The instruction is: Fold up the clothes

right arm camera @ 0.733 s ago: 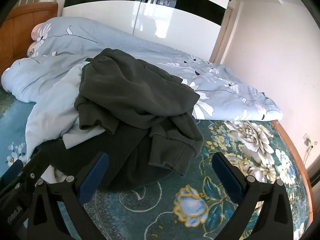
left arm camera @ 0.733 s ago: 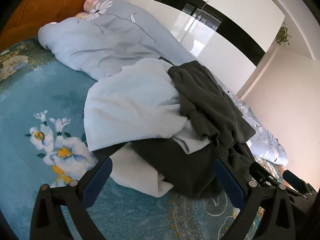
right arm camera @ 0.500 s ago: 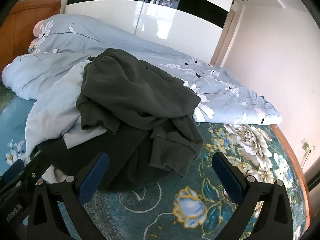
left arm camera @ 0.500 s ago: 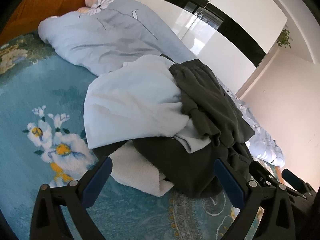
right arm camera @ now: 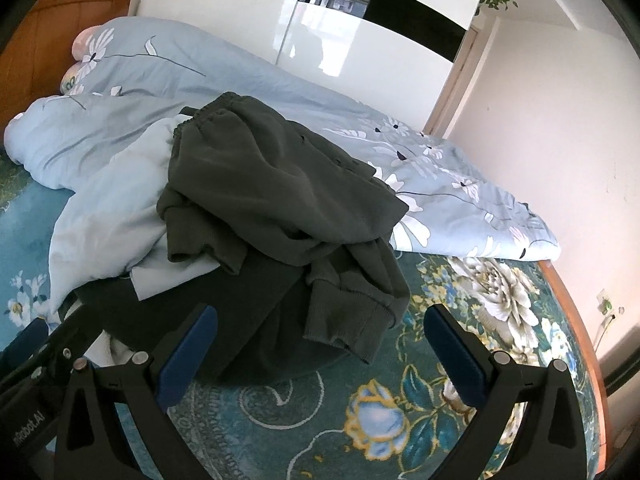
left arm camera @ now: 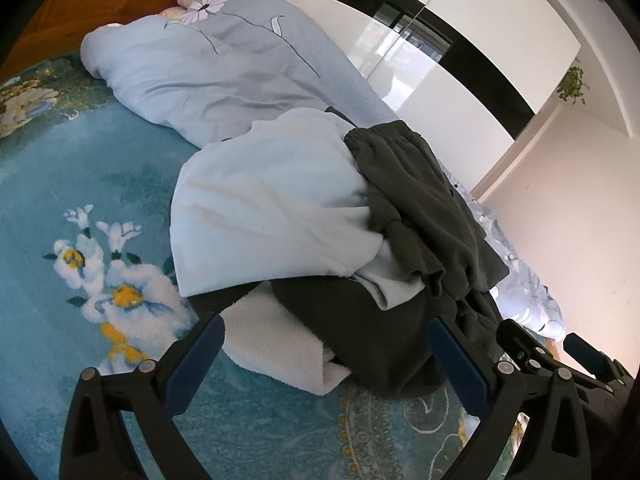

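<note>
Left wrist view shows the left gripper [left arm camera: 326, 354] nearest, its blue-padded fingers [left arm camera: 196, 354] spread wide with nothing between them, above the teal flowered blanket [left arm camera: 80, 200]. Just beyond the fingers begins the pile of clothes [left arm camera: 320, 240], which I take as the landmark. At the near edge of the pile lies a white fleecy piece [left arm camera: 276, 336], partly under a black garment [left arm camera: 352, 320]. On top of the pile, to its left side, rests a pale blue garment [left arm camera: 260, 200]; to its right side a dark grey garment [left arm camera: 424, 208] is draped over it. Behind the pile lies a light blue duvet [left arm camera: 208, 64], and further behind stands a white wardrobe [left arm camera: 460, 92].

Right wrist view shows the right gripper [right arm camera: 320, 348], also wide open and holding nothing, close before the pile. A ribbed cuff [right arm camera: 344, 328] of the dark grey garment hangs at the near right side of the pile, touching the blanket.
</note>
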Tool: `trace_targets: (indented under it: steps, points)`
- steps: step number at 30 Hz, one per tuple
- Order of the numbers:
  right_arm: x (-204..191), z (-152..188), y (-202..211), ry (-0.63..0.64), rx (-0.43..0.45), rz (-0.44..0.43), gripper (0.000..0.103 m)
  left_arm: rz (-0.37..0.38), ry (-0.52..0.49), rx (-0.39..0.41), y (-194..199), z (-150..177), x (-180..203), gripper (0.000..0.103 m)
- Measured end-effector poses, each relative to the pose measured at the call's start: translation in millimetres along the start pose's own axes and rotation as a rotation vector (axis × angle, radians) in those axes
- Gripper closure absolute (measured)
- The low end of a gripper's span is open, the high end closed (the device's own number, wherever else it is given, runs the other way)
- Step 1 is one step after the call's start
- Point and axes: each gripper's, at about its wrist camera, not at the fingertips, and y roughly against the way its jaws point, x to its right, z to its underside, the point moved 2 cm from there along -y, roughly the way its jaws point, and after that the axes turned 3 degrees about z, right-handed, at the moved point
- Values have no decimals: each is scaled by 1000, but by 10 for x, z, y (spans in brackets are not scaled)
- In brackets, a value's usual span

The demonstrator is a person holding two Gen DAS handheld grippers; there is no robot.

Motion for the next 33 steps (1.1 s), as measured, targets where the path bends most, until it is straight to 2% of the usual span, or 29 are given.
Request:
trace_targets:
  steps: [33]
  points:
    - [-111, -93, -1, 58, 12, 16, 0, 45, 69, -3, -52, 6, -56, 0]
